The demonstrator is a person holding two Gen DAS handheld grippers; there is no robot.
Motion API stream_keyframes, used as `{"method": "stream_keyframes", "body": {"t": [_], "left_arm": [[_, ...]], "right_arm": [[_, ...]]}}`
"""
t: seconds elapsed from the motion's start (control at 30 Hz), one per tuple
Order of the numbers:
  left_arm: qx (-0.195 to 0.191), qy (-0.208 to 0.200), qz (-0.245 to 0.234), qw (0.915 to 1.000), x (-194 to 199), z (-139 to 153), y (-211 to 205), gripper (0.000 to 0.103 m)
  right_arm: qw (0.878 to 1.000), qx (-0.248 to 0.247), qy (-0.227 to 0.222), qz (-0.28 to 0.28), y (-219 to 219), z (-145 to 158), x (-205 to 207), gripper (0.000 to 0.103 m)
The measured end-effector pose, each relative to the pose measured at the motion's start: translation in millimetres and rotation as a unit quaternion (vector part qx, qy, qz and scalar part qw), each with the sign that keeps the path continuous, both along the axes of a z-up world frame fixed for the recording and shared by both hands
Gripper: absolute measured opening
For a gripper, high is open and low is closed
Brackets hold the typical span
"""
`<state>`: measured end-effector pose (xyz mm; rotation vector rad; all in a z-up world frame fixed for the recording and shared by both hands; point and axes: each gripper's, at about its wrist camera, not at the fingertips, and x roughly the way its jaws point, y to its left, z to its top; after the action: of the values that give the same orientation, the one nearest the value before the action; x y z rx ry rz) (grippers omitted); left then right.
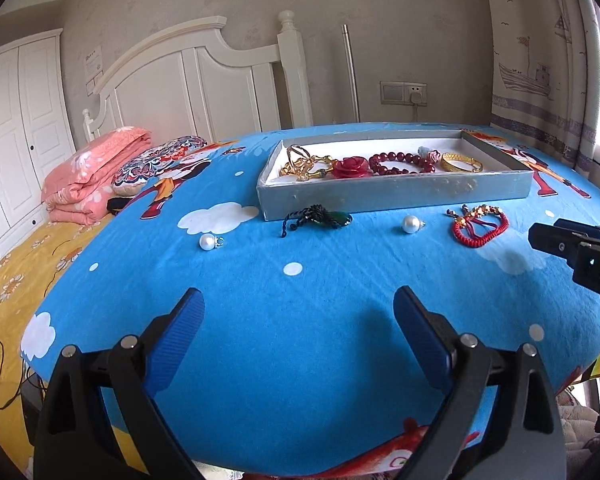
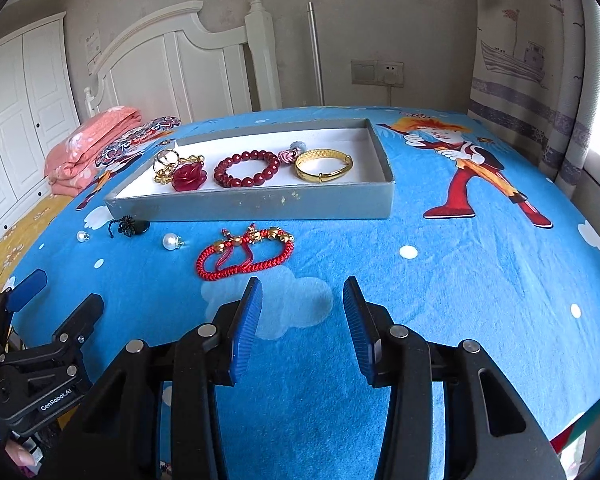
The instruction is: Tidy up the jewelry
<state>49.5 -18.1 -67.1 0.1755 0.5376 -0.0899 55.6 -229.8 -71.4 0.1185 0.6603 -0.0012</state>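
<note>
A grey tray (image 1: 396, 194) (image 2: 252, 202) on the blue cartoon cloth holds a gold ring piece (image 2: 166, 162), a red rose (image 2: 188, 176), a red bead bracelet (image 2: 246, 168) and a gold bangle (image 2: 324, 166). In front of the tray lie a red braided bracelet (image 2: 246, 254) (image 1: 480, 226), two pearls (image 1: 208, 242) (image 1: 411, 224) and a green pendant on dark cord (image 1: 320, 216). My left gripper (image 1: 298, 304) hovers open over bare cloth, short of the pendant. My right gripper (image 2: 302, 286) is open and empty, just short of the braided bracelet.
The clothed table (image 2: 460, 280) drops away at the near and side edges. A folded pink quilt (image 1: 88, 176) and a patterned pillow (image 1: 156, 160) lie on the bed to the left, below a white headboard (image 1: 188, 84). A curtain (image 1: 540, 60) hangs at the right.
</note>
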Motion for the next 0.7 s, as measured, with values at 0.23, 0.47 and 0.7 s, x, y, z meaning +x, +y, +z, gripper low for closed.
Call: {"method": "stream_keyframes", "body": {"t": [0.23, 0.47, 0.7], "left_arm": [[-0.007, 0.005, 0.002, 1.0, 1, -5, 4, 0.095], [0.002, -0.009, 0.006, 0.9999, -3, -3, 7, 0.095], [-0.001, -0.022, 0.004, 0.9998, -7, 0, 12, 0.095]], "right_arm": [[1.0, 0.004, 0.008, 0.0, 12, 2, 10, 0.05], [0.999, -0.011, 0.022, -0.022, 27, 5, 28, 0.052], [0.996, -0.063, 0.041, -0.038, 46, 1, 45, 0.052]]}}
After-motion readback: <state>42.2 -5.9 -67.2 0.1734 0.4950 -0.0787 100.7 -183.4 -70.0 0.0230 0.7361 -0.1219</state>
